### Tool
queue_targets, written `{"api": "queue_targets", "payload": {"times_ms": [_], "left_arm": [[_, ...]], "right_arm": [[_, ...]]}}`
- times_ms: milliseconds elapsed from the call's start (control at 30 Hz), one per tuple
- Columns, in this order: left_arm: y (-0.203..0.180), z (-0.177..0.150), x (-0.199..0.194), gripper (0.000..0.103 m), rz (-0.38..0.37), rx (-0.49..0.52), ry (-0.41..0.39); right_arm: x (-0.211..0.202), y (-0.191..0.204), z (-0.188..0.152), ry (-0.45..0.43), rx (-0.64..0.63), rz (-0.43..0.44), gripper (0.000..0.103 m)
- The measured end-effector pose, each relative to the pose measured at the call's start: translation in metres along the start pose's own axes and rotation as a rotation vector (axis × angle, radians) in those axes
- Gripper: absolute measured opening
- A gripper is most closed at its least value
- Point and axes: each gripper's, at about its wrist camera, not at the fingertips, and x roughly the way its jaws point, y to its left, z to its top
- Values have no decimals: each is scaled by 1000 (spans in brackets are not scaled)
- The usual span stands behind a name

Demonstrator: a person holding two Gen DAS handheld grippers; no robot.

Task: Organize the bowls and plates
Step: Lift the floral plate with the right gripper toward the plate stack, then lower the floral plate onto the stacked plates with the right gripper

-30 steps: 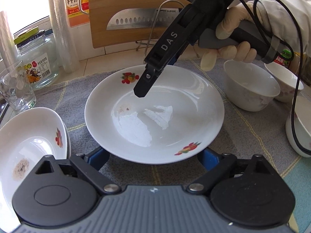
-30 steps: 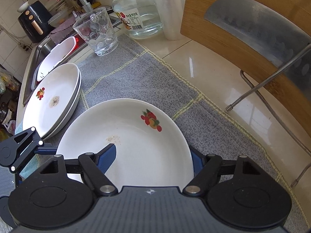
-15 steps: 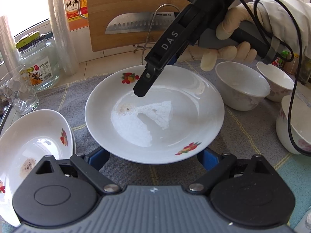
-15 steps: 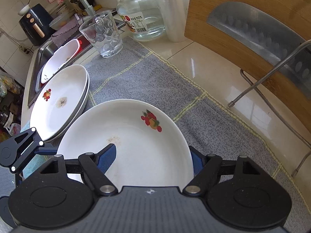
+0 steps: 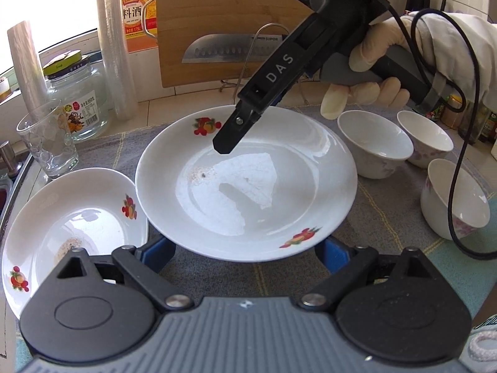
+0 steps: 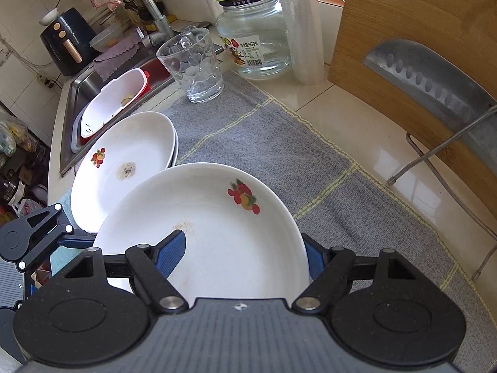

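Right gripper [image 6: 245,248]: it is gripping the near rim of the white round ceramic plate with fruit prints [image 6: 223,230], 1 blue pad lying on the inner face and the other under the rim. Because the hold is on 1 edge only, the plate is likely to tilt or slip out if the wrist rolls.

Left gripper [image 5: 245,248]: its jaws are standing wide, 1 on each side of the plate's near rim, and whether they are touching it cannot be told. Closing late risks leaving the far edge to sag.

Carried plate: it is hanging just above the grey checked cloth mat [image 6: 273,143], its left edge overlapping the stack.

Stack of 2 white plates with a food stain [image 6: 124,161]: it is sitting near the sink edge, so a hard landing risks chipping rims or nudging it sinkward.

Clear dimpled drinking glass [image 6: 195,65]: a wide swing is likely to clip it.

3 white ceramic bowls [image 5: 376,143]: they are waiting unstacked, well apart from the plates.
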Motion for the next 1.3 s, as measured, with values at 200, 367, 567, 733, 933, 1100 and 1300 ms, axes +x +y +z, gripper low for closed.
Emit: {"api": "queue_targets", "payload": {"times_ms": [200, 367, 567, 733, 933, 1100, 1300], "left_arm": [[11, -7, -18, 96, -5, 1, -10], [25, -14, -33, 96, -8, -12, -18], [43, -24, -50, 96, 7, -25, -24], [59, -34, -62, 96, 19, -40, -22], [78, -45, -73, 96, 31, -64, -19], [95, -52, -80, 96, 48, -86, -22], [113, -60, -83, 96, 63, -100, -12]], "right_arm": [[0, 21, 5, -10, -4, -5, 83], [4, 40, 13, -17, -15, -6, 83], [14, 63, 25, -21, -36, 2, 83], [25, 82, 36, -19, -56, 16, 83], [41, 104, 50, -1, -79, 32, 83], [57, 120, 63, 13, -97, 43, 83], [75, 132, 74, 26, -104, 55, 83]]}}
